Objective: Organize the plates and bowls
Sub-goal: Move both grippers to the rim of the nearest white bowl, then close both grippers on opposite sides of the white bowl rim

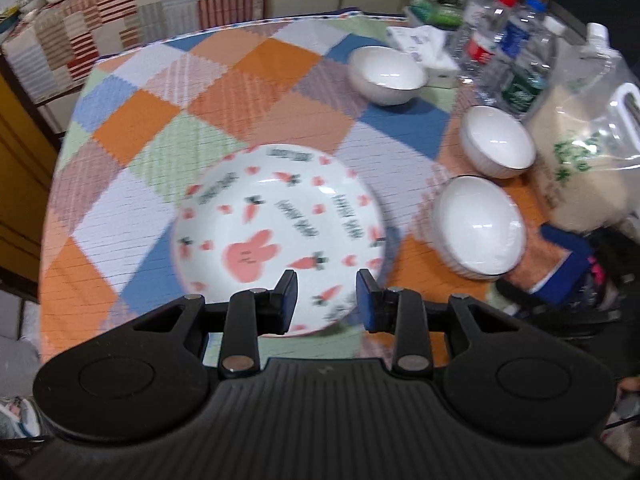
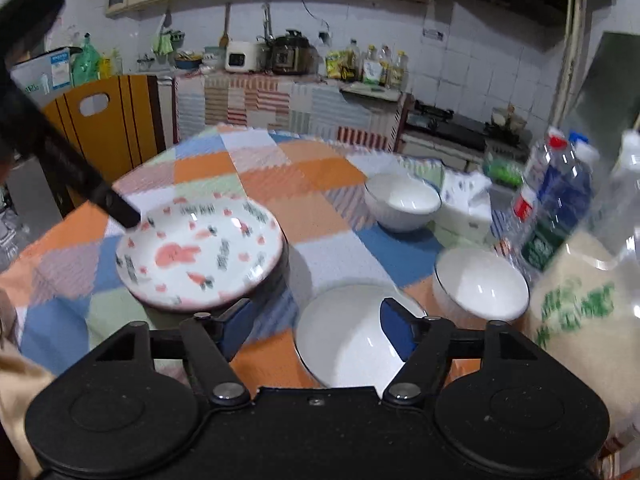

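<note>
The checkered tabletop (image 1: 208, 92) carries everything. The rabbit-and-carrot plate (image 1: 280, 236) lies just ahead of the left hand-held gripper (image 1: 327, 300), whose fingers stand wide apart above the plate's near rim. 3 white bowls (image 1: 478, 226) stand to its right. The nearest bowl (image 2: 352, 336) sits between the widely spread fingers of the right hand-held gripper (image 2: 316, 330).

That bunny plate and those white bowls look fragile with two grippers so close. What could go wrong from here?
1. The open left gripper hangs over the bunny plate's near rim; a poor grip there could tip or drop it.
2. The open right gripper straddles the nearest white bowl's rim; closing off-centre might flip it.
3. The water bottles and rice jug crowd the bowls and could get knocked.
</note>
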Motion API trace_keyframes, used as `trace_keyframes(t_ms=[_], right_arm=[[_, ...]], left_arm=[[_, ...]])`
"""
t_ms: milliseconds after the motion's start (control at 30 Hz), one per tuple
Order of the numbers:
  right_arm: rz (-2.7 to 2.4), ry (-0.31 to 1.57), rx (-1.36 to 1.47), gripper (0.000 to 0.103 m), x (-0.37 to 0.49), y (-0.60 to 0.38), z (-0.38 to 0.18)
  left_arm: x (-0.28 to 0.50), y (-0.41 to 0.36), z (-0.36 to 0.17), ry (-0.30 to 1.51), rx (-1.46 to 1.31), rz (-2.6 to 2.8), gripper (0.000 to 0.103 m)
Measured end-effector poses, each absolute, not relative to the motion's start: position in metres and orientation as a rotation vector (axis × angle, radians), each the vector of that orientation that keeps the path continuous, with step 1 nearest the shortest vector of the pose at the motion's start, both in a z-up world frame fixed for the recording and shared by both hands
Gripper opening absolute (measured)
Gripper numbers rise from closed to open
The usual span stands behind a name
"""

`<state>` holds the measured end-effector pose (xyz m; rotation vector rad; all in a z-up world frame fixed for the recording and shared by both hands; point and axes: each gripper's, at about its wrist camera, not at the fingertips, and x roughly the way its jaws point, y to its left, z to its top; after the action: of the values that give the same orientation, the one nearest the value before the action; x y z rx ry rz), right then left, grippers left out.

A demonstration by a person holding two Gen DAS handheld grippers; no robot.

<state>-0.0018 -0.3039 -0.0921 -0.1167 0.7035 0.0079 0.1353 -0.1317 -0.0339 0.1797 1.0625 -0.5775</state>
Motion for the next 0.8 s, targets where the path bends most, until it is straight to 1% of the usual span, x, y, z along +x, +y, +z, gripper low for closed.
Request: trace_keyframes(t_ms=[33,67,100,133,267,367,600,767,800], right_arm=[[-0.006,0.719,-0.116,0.079,-0.004,-0.308,-0.098],[-0.021,0.732,-0.115,0.089,-0.004,-0.312,-0.104],[-0.036,0.738,-0.113,0.092,-0.005,-0.316,-0.111],[-0.048,0.738,-0.107,0.094,-0.007,-0.320,-0.116],[-0.094,0.775,-0.033,0.094,0.000,-0.337,-0.138],[-0.101,0.789,0.005,0.094,0.006,-0.344,-0.151],[-0.058,0.832,-0.044,0.094,0.022,-0.339,-0.172],[-0.052,0.808,-0.067,0.094,0.030,-0.339,-0.180],[-0.048,0.799,-0.065,0.094,0.031,-0.340,-0.181]], left_arm=[[0.133,-0.138,-0.036,1.061,0.176,-0.593,0.037],[0.131,-0.144,-0.038,1.058,0.176,-0.610,0.042],[0.129,-0.151,-0.042,1.054,0.179,-0.628,0.043],[0.127,-0.158,-0.045,1.053,0.185,-0.643,0.043],[0.126,-0.183,-0.064,1.066,0.185,-0.683,0.046],[0.128,-0.198,-0.075,1.066,0.181,-0.704,0.047],[0.134,-0.225,-0.097,1.102,0.143,-0.738,0.047],[0.136,-0.239,-0.111,1.089,0.176,-0.725,0.047],[0.138,-0.241,-0.113,1.089,0.175,-0.726,0.044]])
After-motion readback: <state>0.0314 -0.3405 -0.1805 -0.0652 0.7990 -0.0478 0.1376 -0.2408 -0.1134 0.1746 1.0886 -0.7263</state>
